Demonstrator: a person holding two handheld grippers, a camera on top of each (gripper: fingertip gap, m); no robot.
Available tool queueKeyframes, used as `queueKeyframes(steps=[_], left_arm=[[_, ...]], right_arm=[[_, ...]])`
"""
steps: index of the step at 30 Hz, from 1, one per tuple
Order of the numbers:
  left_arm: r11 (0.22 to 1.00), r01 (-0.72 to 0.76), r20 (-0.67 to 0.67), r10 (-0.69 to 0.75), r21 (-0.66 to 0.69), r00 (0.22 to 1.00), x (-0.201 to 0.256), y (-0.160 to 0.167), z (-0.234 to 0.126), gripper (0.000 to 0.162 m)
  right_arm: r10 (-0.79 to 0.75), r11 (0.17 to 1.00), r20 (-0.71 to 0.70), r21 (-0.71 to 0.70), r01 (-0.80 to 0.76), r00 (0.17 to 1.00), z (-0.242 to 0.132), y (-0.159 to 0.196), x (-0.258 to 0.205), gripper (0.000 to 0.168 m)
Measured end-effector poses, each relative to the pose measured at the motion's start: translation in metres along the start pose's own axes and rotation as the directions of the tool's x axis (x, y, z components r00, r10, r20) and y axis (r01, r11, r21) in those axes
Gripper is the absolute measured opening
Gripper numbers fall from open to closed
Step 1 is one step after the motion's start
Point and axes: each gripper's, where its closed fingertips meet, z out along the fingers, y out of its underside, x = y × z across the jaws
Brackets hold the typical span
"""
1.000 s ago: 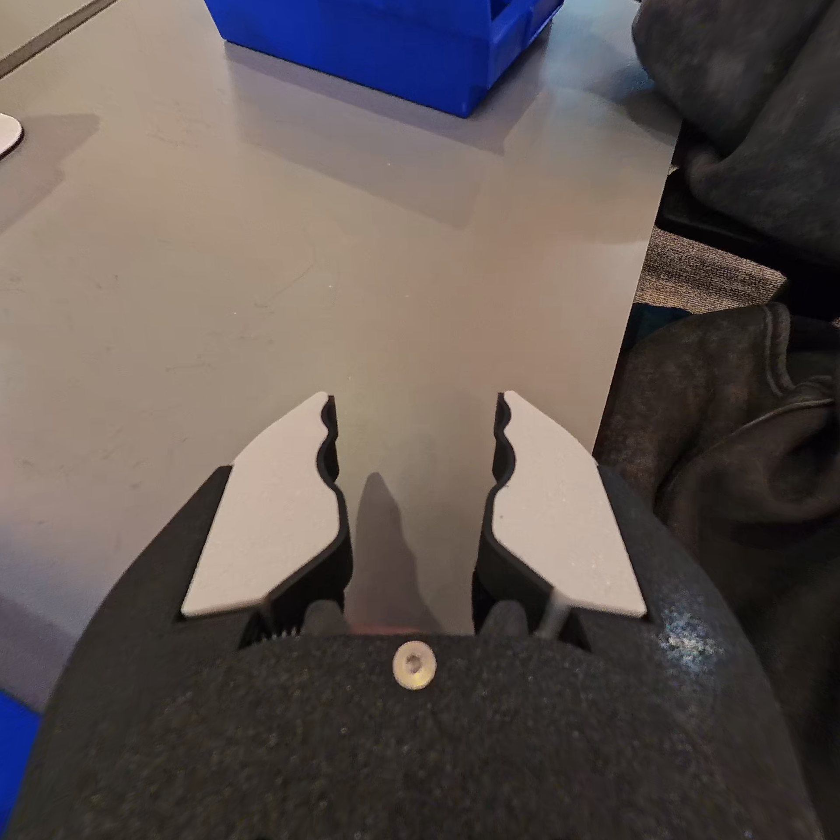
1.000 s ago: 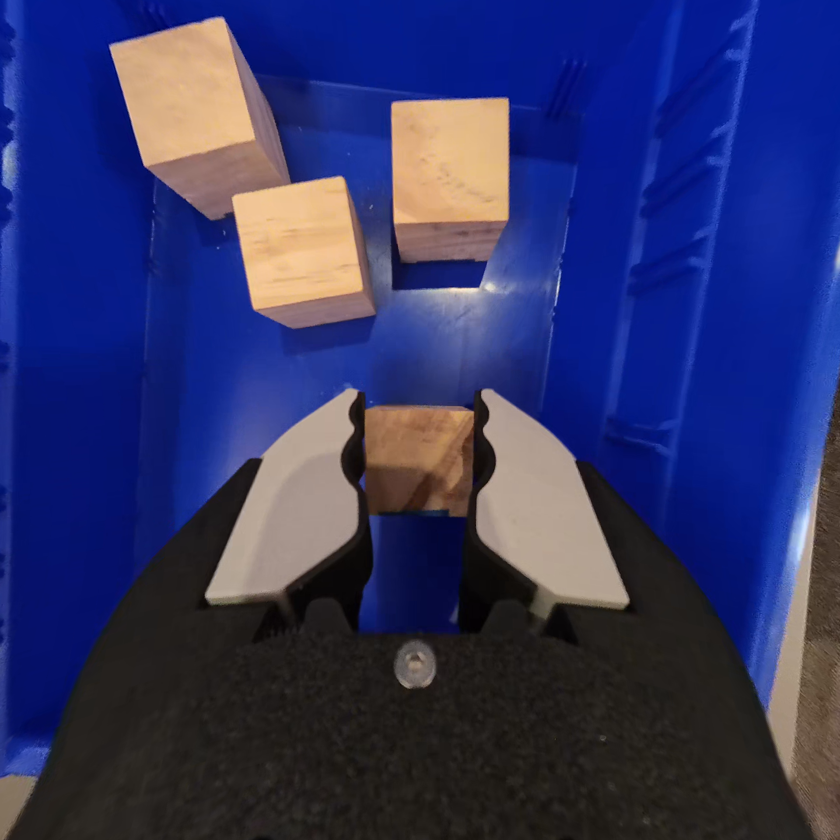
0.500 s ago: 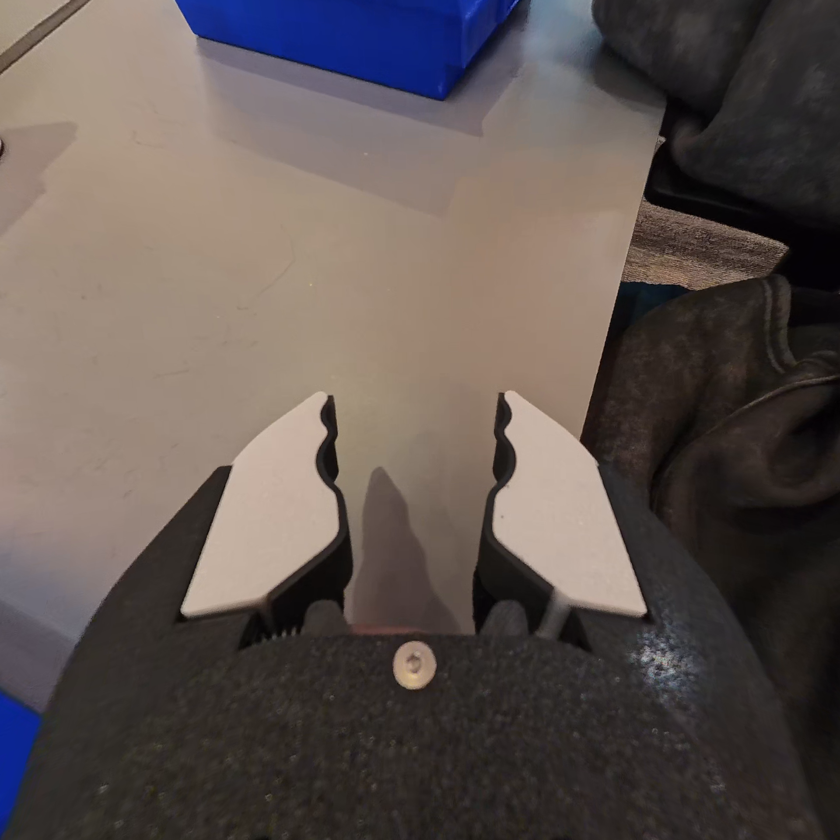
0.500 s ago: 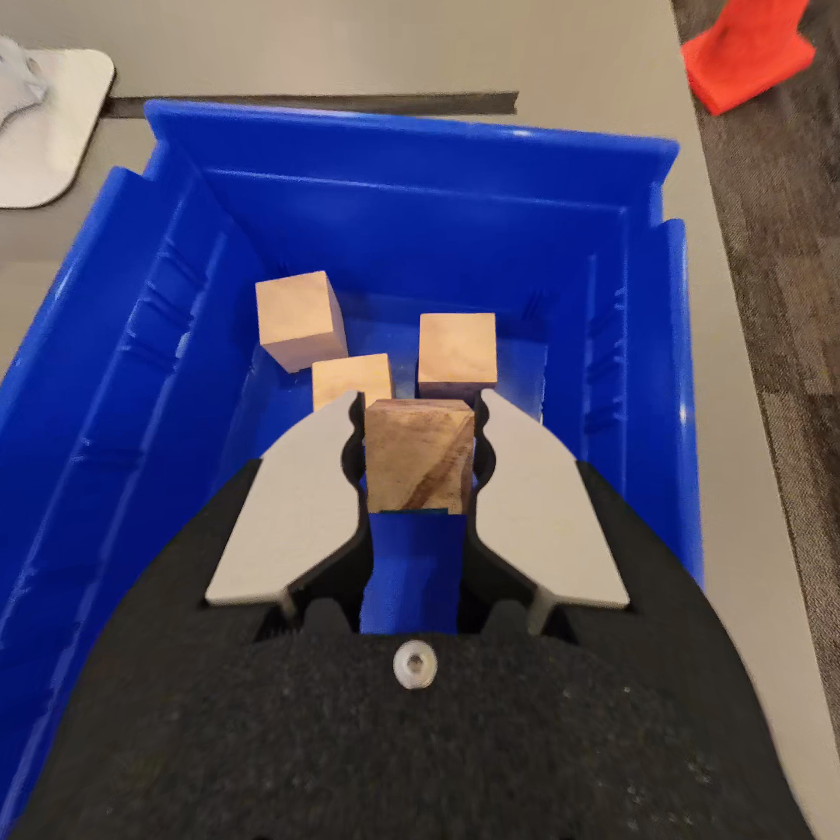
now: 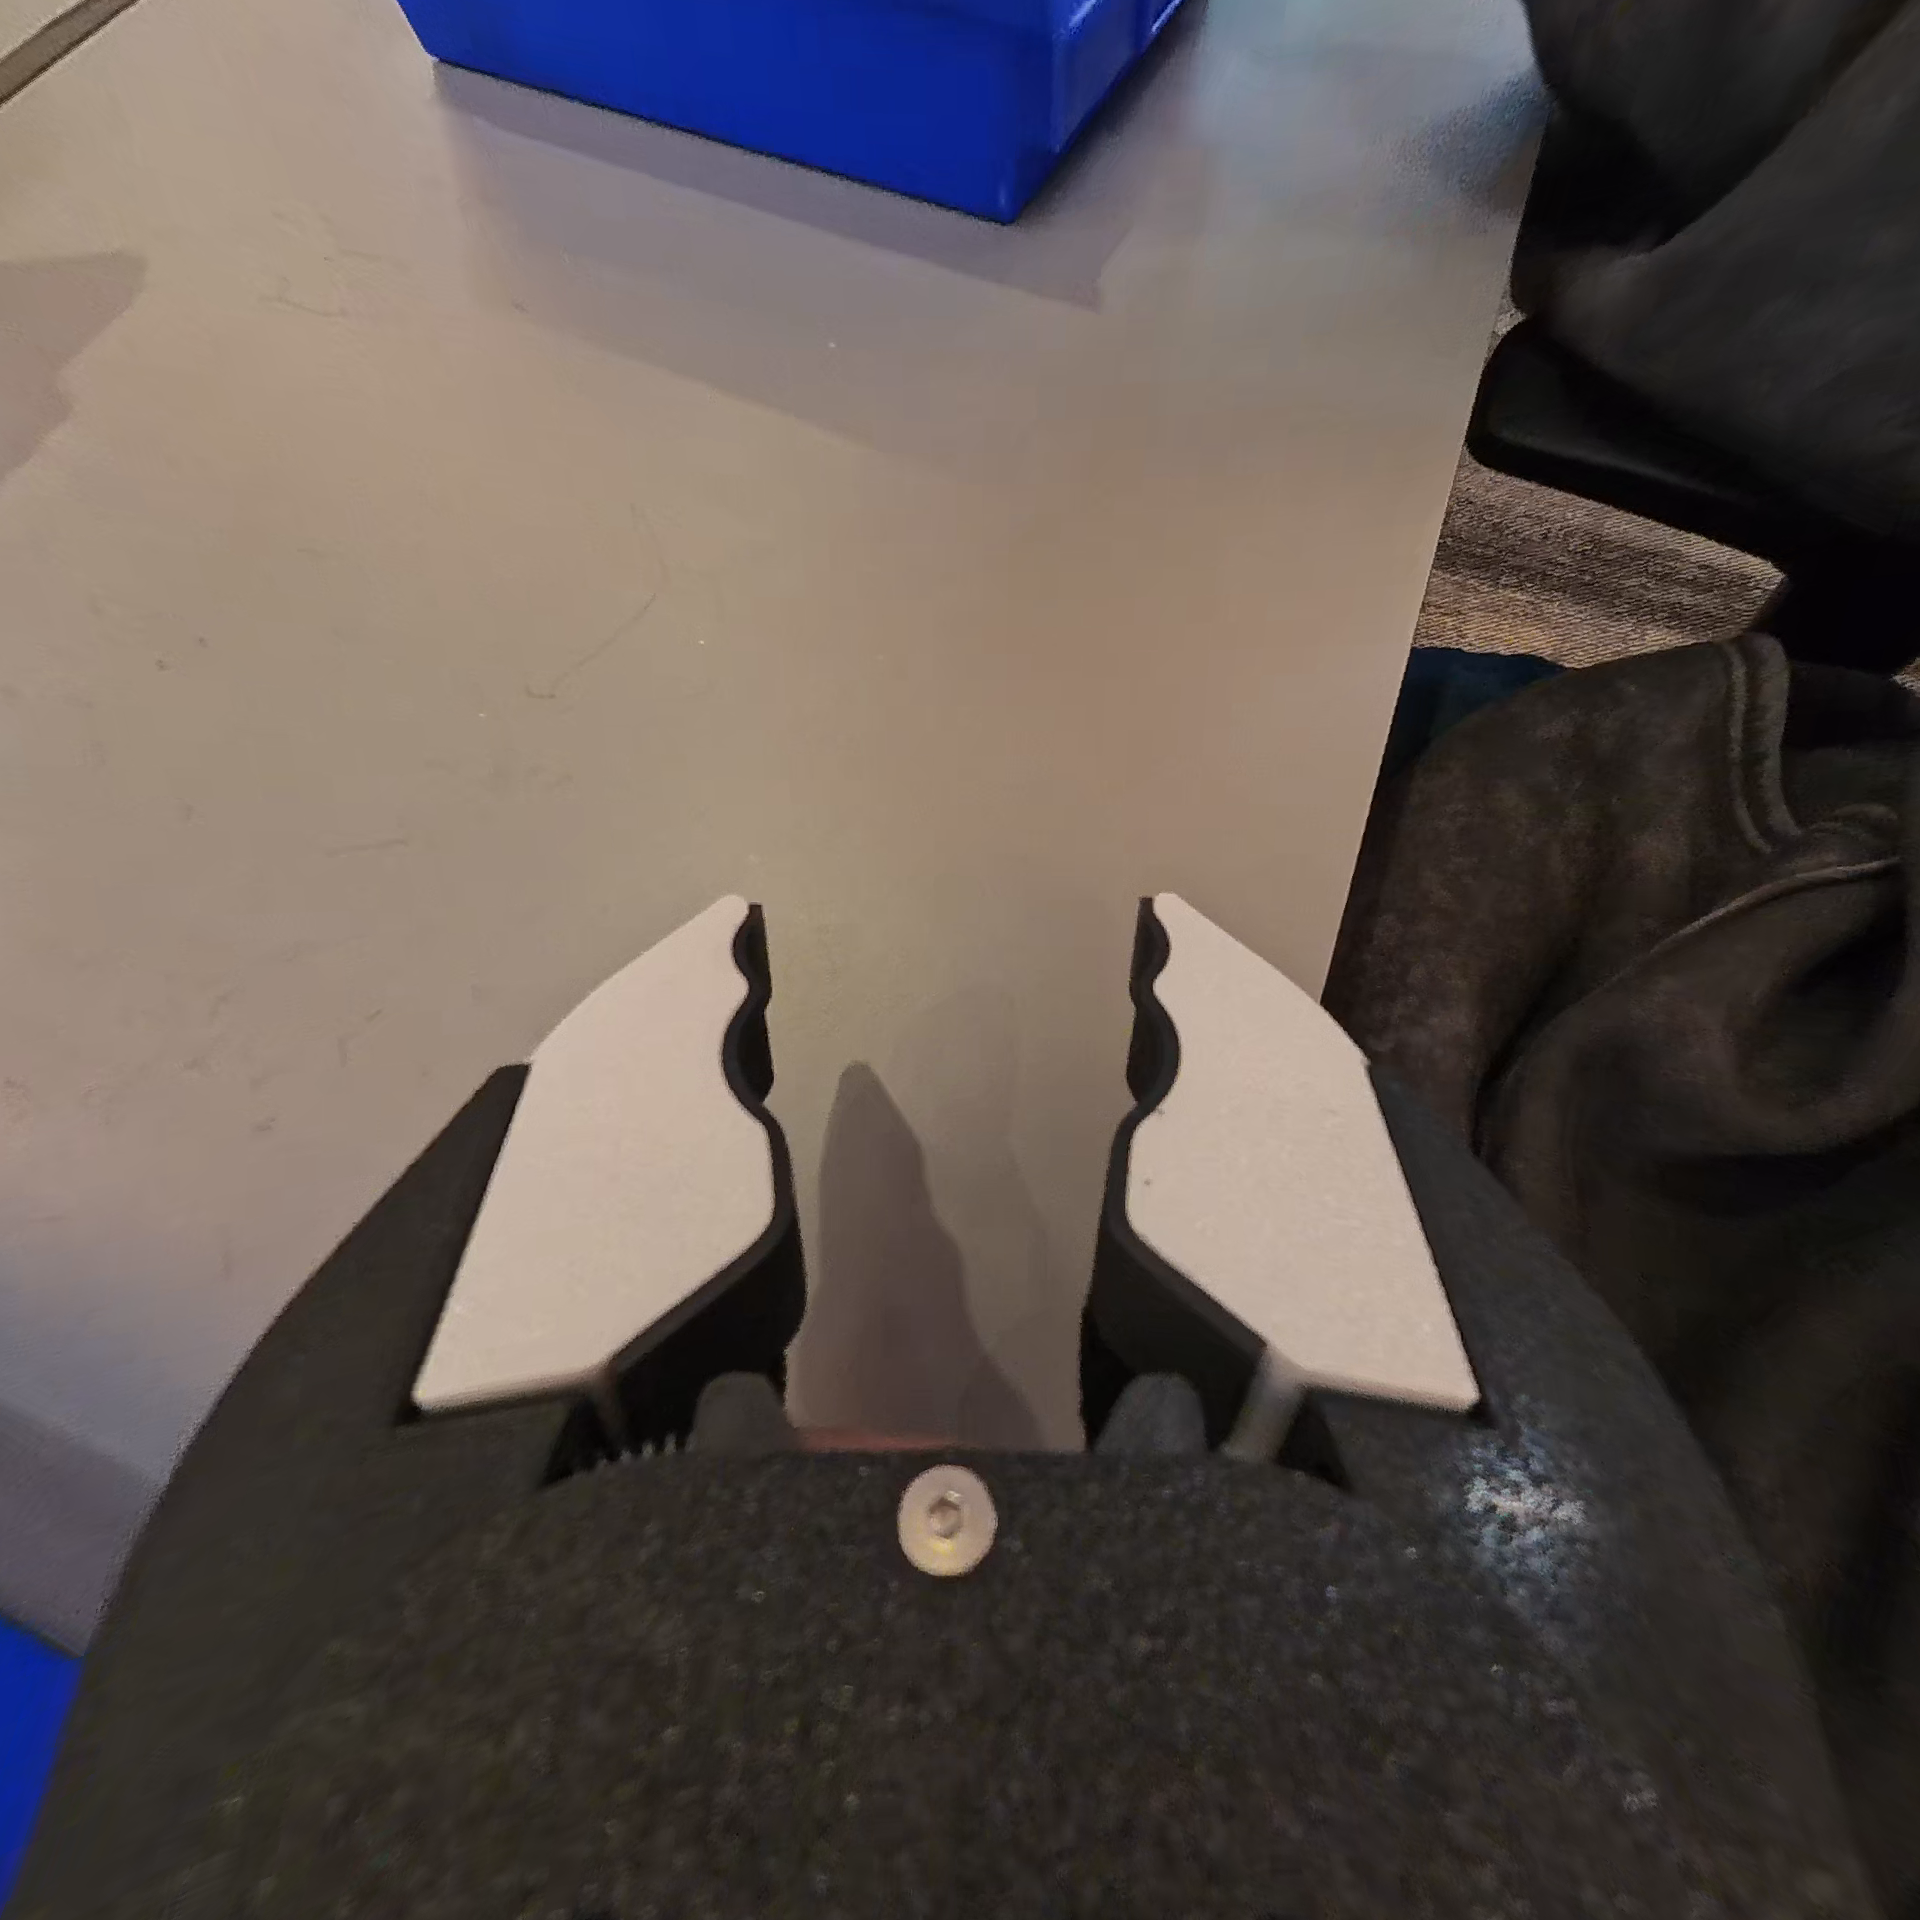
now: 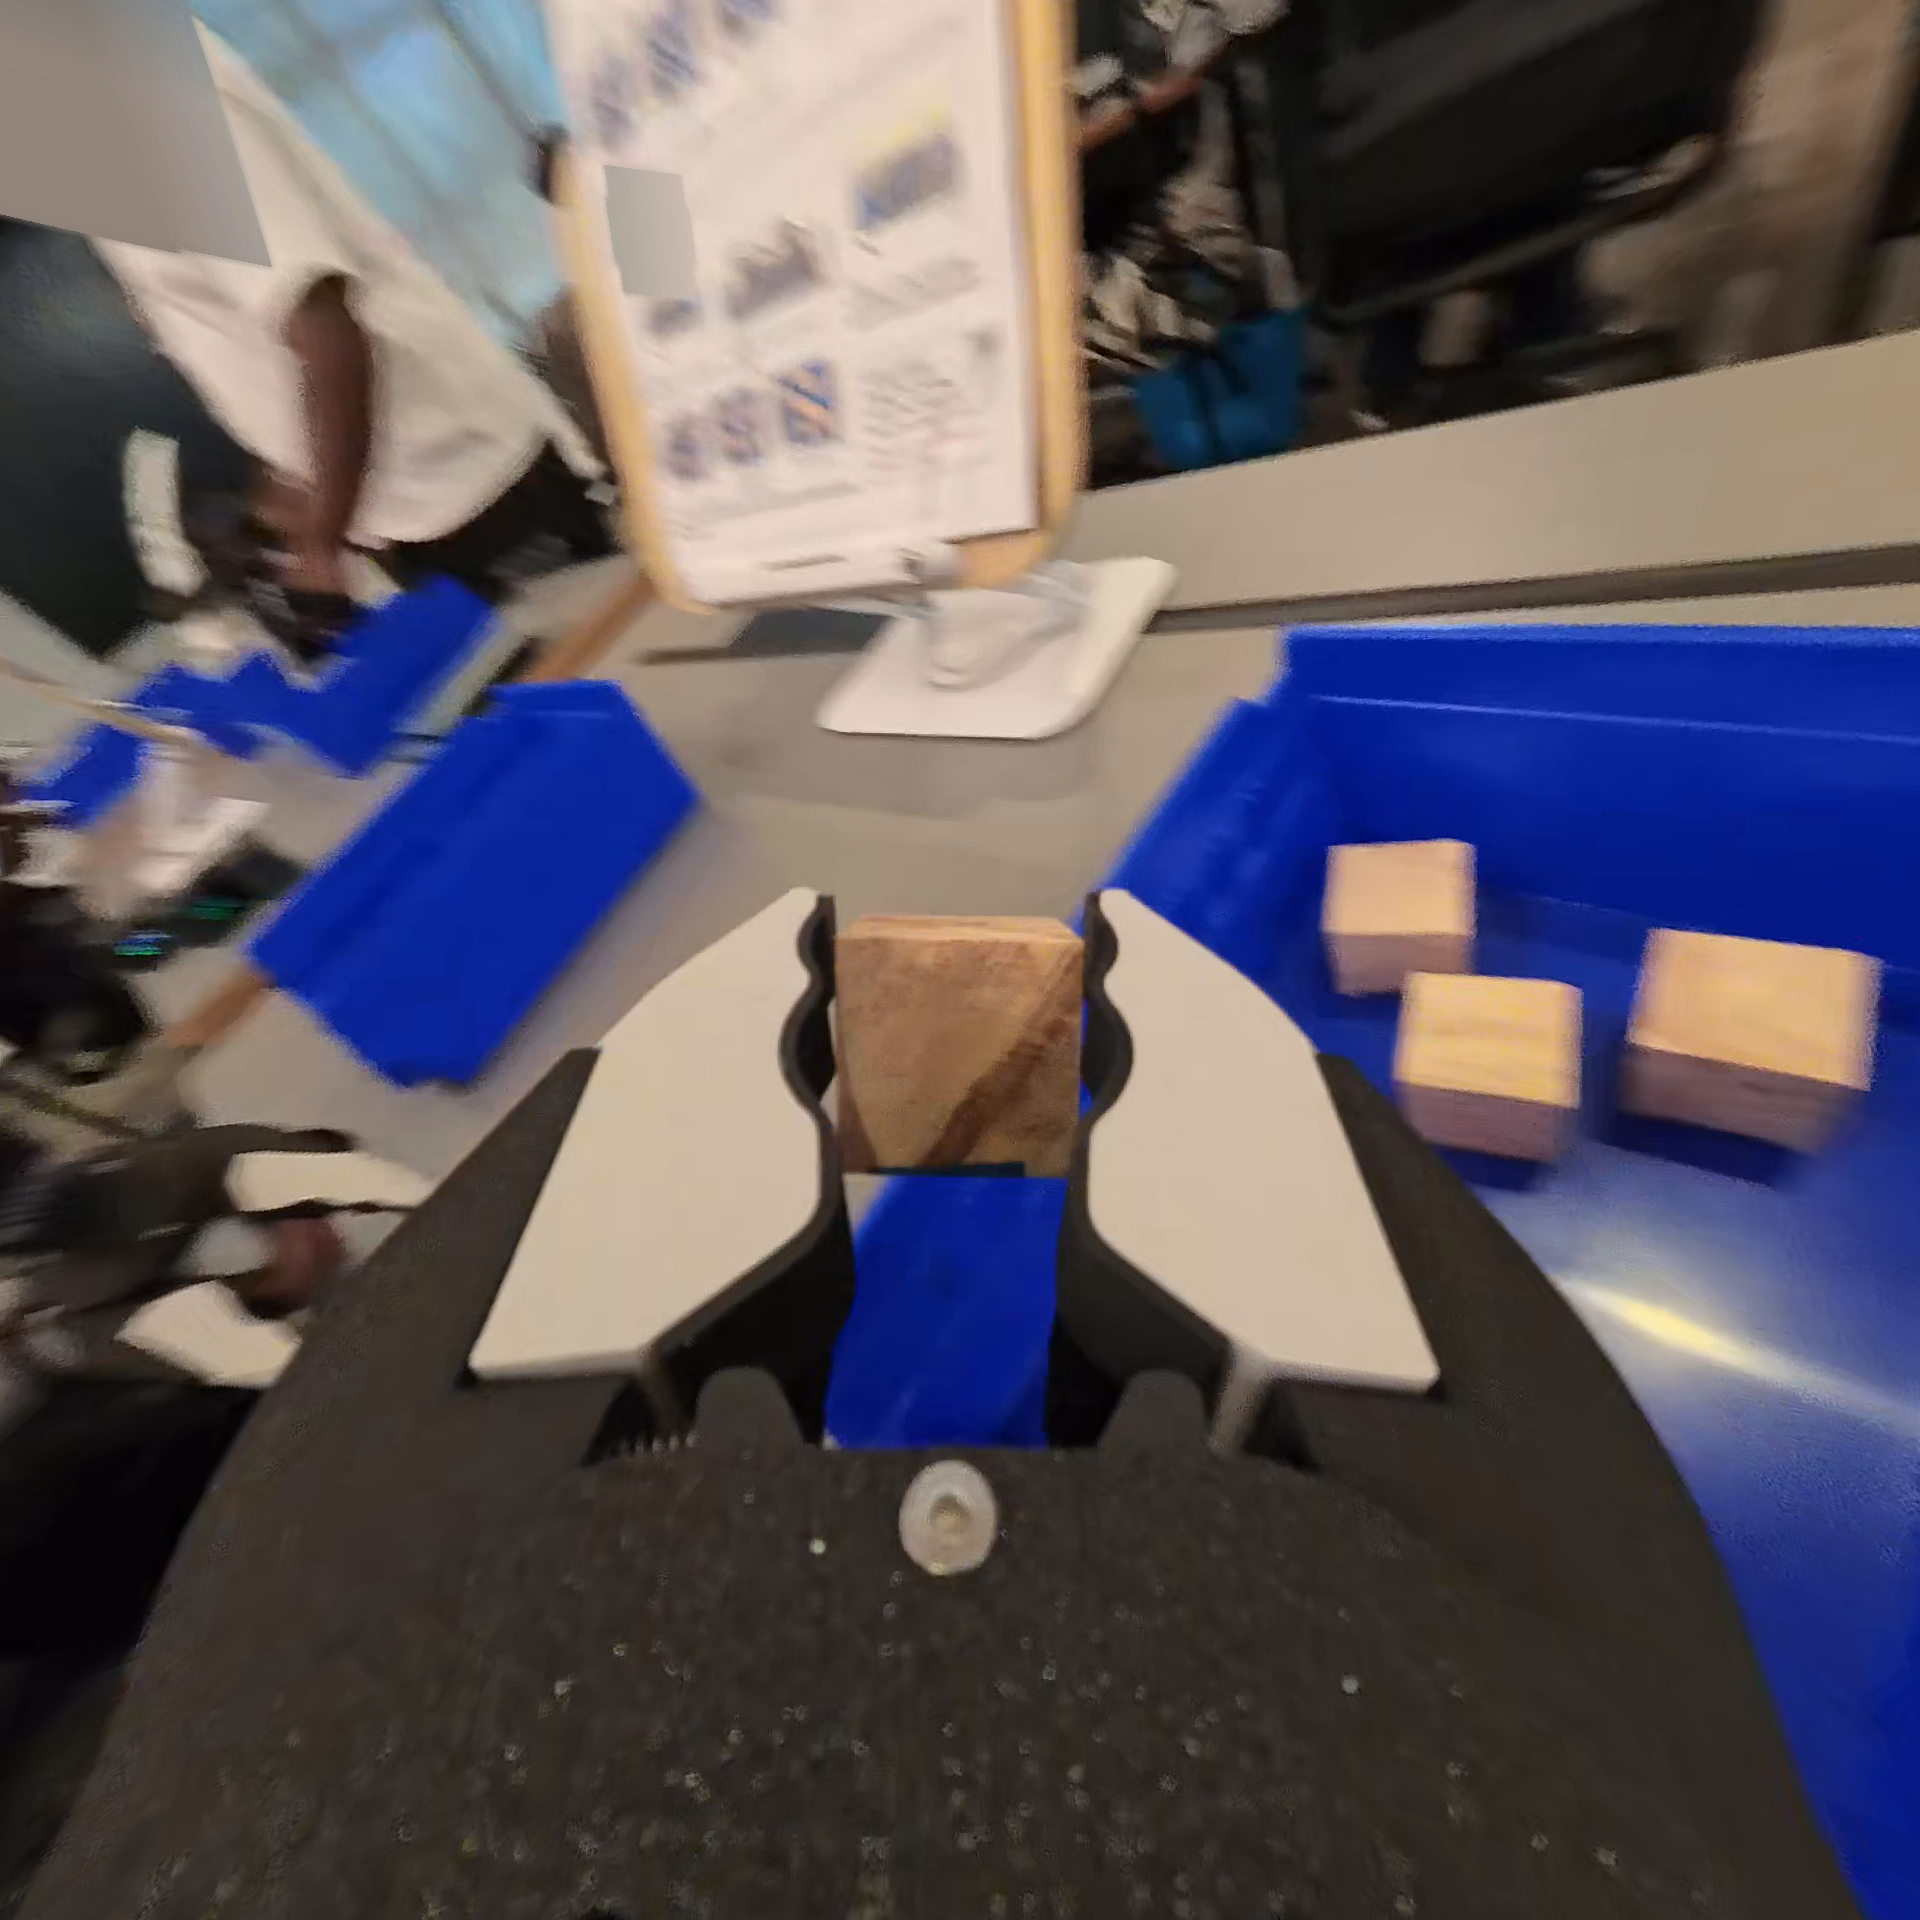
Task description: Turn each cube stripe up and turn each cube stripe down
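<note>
Blurred room behind; right tongs (image 6: pixel 956 1023) clamp cube (image 6: pixel 956 1044).

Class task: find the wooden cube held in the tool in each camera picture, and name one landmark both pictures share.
Left wrist view: not in it; the open left tool hangs over bare table.
Right wrist view: centre, the wooden cube clamped in the right tool.
Shared landmark: the grey table.
</note>
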Motion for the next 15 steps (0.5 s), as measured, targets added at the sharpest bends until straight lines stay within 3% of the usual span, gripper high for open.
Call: queueKeyframes(steps=[3,5,8,11,15], left_arm=[[1.000,0.009,0.001,-0.009,0.001,1.000,-0.001,0.000,0.000,0.066],[1.000,0.019,-0.005,-0.019,0.008,1.000,-0.001,-0.001,-0.001,0.066],[0.999,0.032,-0.011,-0.032,0.019,0.999,-0.001,-0.003,-0.003,0.066],[0.999,0.037,-0.017,-0.037,0.021,0.999,0.000,-0.003,-0.003,0.066],[1.000,0.030,-0.013,-0.030,0.002,0.999,0.001,0.000,-0.001,0.066]], right_arm=[[-0.011,0.999,0.137,0.053,0.004,0.991,-0.004,-0.008,-0.031,0.045],[-0.045,0.998,0.103,0.058,0.039,0.994,-0.002,-0.005,-0.027,0.045],[-0.096,0.995,-0.213,-0.030,0.091,0.972,0.002,0.012,0.029,0.045],[-0.246,0.964,-0.555,-0.221,0.145,0.795,-0.006,0.036,0.103,0.045],[-0.263,0.944,-0.654,-0.328,0.047,0.709,-0.005,0.058,0.147,0.045]])
